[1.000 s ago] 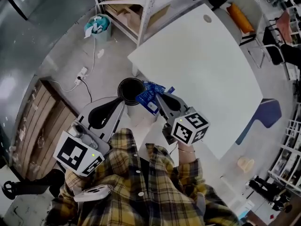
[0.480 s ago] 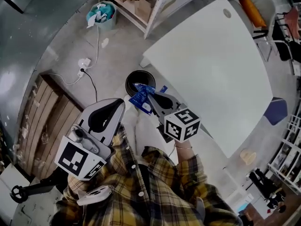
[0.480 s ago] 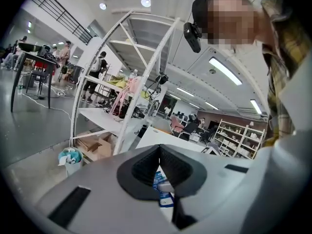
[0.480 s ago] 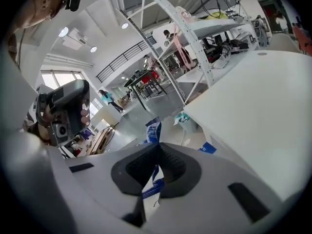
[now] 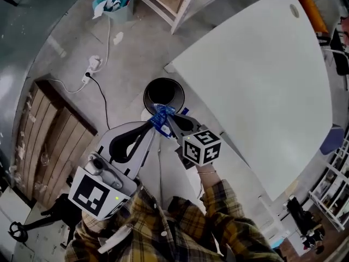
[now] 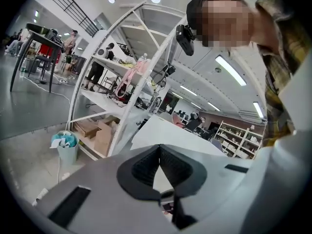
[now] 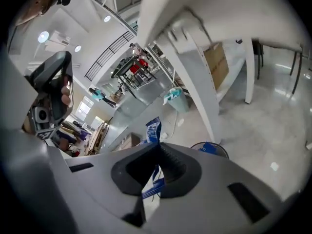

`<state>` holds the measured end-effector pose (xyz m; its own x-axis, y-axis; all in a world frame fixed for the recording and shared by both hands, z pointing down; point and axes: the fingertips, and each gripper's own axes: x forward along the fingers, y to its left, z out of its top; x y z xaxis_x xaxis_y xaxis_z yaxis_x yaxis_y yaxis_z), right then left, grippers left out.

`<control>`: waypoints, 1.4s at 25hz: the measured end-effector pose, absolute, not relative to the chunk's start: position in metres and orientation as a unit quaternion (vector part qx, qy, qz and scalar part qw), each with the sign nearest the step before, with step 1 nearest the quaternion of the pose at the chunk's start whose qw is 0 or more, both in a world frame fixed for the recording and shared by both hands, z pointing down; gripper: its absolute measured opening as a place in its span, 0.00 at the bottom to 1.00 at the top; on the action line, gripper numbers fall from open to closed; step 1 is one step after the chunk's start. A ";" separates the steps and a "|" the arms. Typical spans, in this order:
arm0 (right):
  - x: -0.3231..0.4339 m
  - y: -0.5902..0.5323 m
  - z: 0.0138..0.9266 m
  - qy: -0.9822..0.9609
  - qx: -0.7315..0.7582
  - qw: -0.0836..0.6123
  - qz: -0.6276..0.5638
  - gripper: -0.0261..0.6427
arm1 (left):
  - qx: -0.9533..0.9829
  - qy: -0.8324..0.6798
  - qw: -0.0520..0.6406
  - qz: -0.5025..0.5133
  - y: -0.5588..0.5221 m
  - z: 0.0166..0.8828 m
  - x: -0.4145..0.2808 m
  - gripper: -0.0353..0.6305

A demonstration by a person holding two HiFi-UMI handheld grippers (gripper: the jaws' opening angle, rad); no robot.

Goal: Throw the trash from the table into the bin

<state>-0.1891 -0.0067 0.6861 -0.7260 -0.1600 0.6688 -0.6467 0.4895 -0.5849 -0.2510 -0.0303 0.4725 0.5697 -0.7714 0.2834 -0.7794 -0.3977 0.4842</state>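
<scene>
Your right gripper (image 5: 166,119) is clenched on a blue wrapper (image 5: 160,115), over the near edge of the black bin (image 5: 180,93), left of the table (image 5: 262,81). Your left gripper (image 6: 159,149) is closed on nothing.

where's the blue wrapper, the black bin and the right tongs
blue wrapper (image 5: 161,119), head view, its crumpled middle
black bin (image 5: 145,95), head view, left rim
right tongs (image 7: 157,150), right gripper view, between the tips, shut on the blue wrapper

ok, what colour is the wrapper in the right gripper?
Blue with white print; the wrapper shows best in the right gripper view.
</scene>
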 end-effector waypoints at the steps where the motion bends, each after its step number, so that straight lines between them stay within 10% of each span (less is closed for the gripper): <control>1: -0.188 -0.007 0.706 -0.812 0.251 0.280 0.446 0.04 | 0.834 -0.464 0.298 0.007 -0.032 0.488 -0.250 0.07; 19: -0.170 -0.027 0.991 -0.714 0.331 0.348 0.509 0.04 | 0.802 -0.470 0.367 0.029 -0.025 0.706 -0.249 0.07; 35: -0.145 0.005 1.035 -0.659 0.349 0.367 0.556 0.22 | 0.795 -0.464 0.389 0.035 -0.002 0.717 -0.250 0.07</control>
<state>-0.1449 0.0047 1.0354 -0.4881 -0.0521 0.8713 -0.8676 0.1384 -0.4777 -0.2496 -0.0017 0.7174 0.5662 -0.7112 0.4167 -0.7653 -0.2658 0.5862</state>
